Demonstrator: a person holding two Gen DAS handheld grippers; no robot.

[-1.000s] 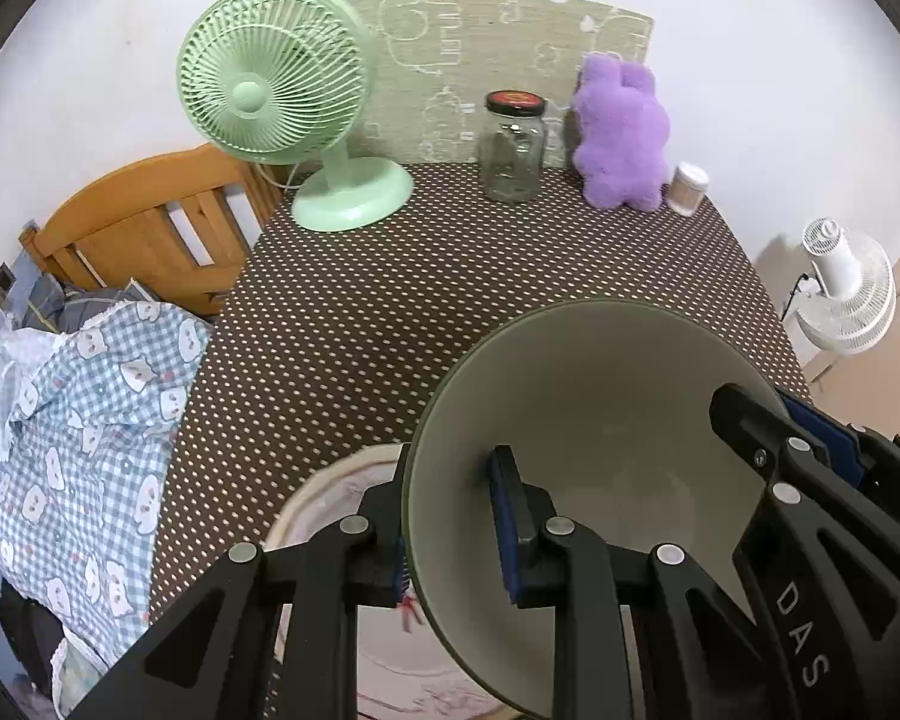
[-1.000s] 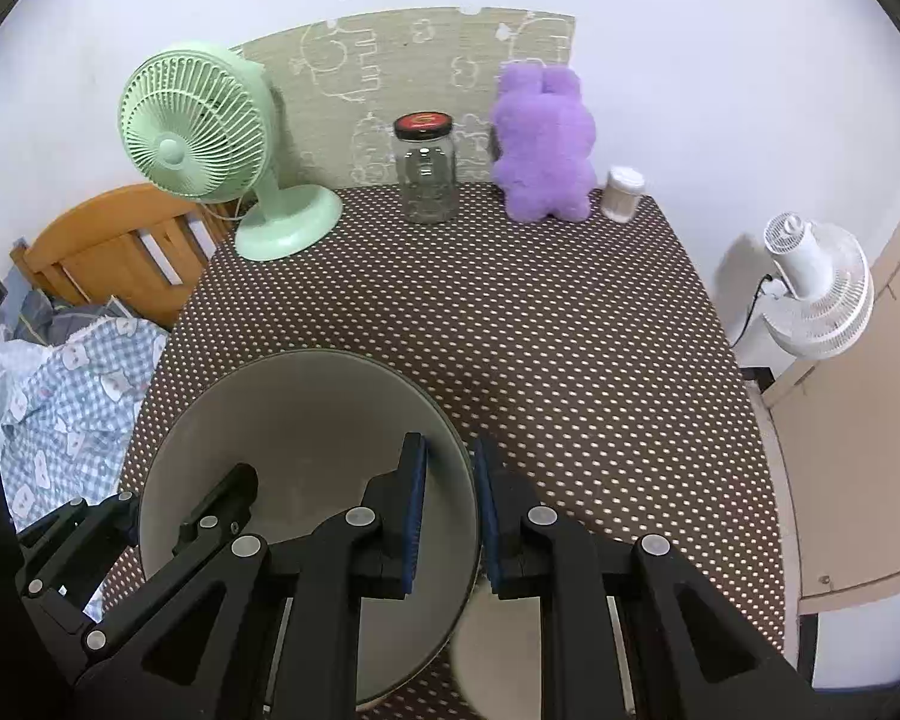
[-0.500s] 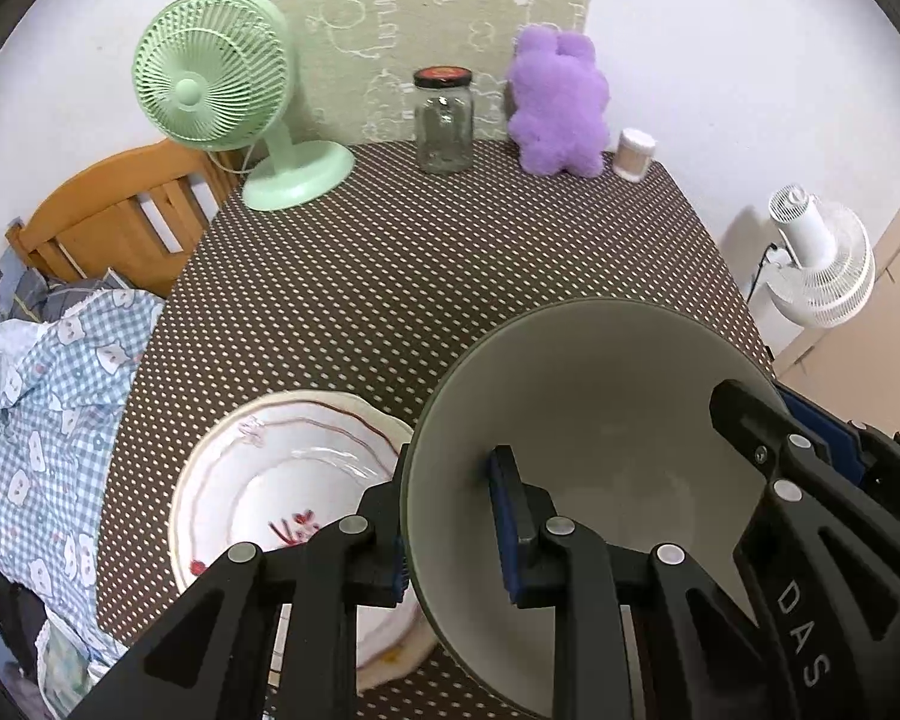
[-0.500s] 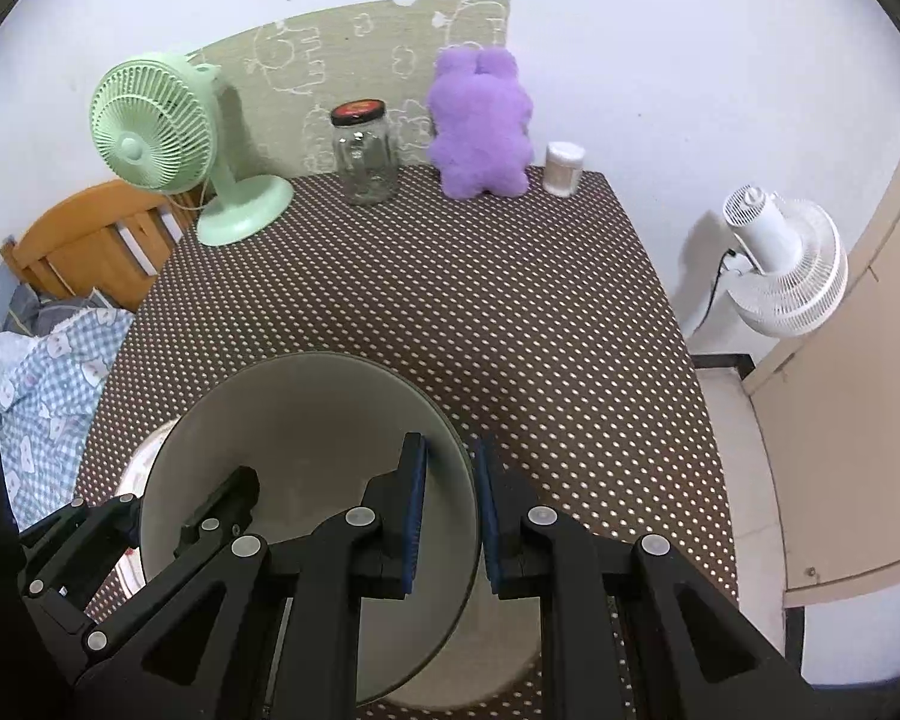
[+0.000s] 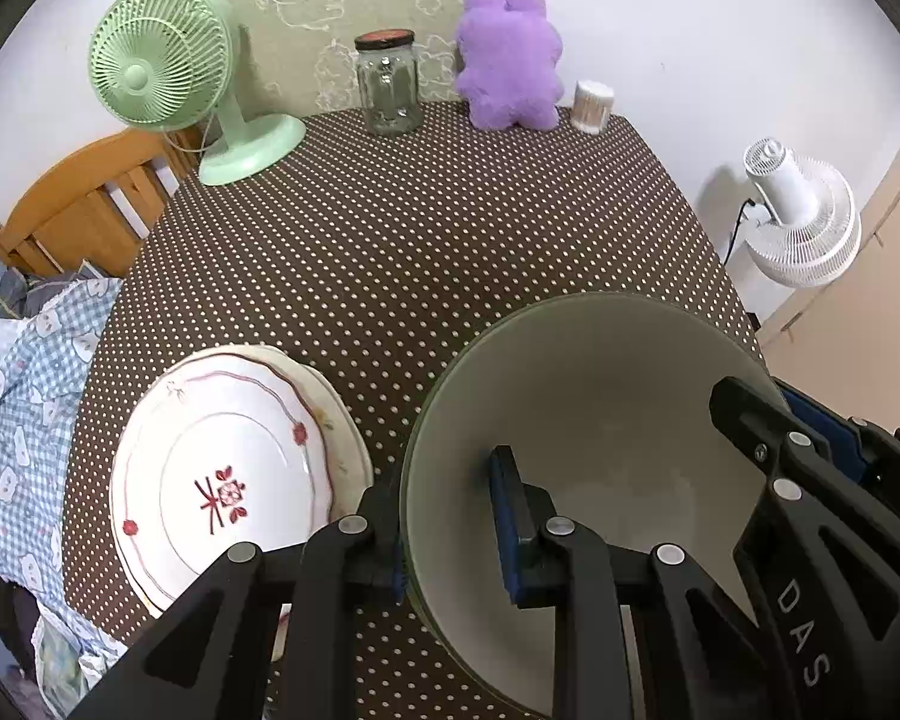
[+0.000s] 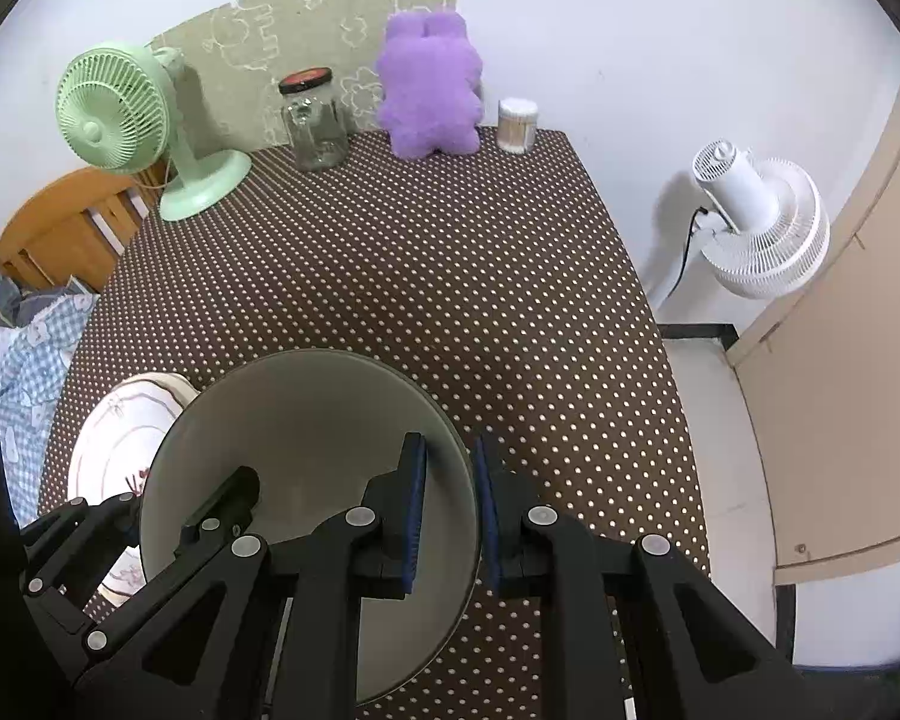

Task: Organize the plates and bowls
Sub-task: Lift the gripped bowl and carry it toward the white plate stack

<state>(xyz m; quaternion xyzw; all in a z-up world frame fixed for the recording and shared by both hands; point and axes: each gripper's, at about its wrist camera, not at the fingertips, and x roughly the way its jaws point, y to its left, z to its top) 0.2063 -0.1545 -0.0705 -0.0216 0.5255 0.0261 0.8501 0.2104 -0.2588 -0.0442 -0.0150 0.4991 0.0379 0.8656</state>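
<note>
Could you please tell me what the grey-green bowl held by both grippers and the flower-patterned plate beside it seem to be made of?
The bowl looks like matte glazed ceramic, possibly melamine: smooth, even colour, no sharp highlights. The plate looks like glossy glazed porcelain: white, with bright reflections and printed red flowers.

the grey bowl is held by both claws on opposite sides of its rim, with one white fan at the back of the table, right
Not quite: the fan on the table is green, as the left wrist view shows. The grey bowl is indeed gripped by the left claw and right claw on opposite sides of its rim.
</note>
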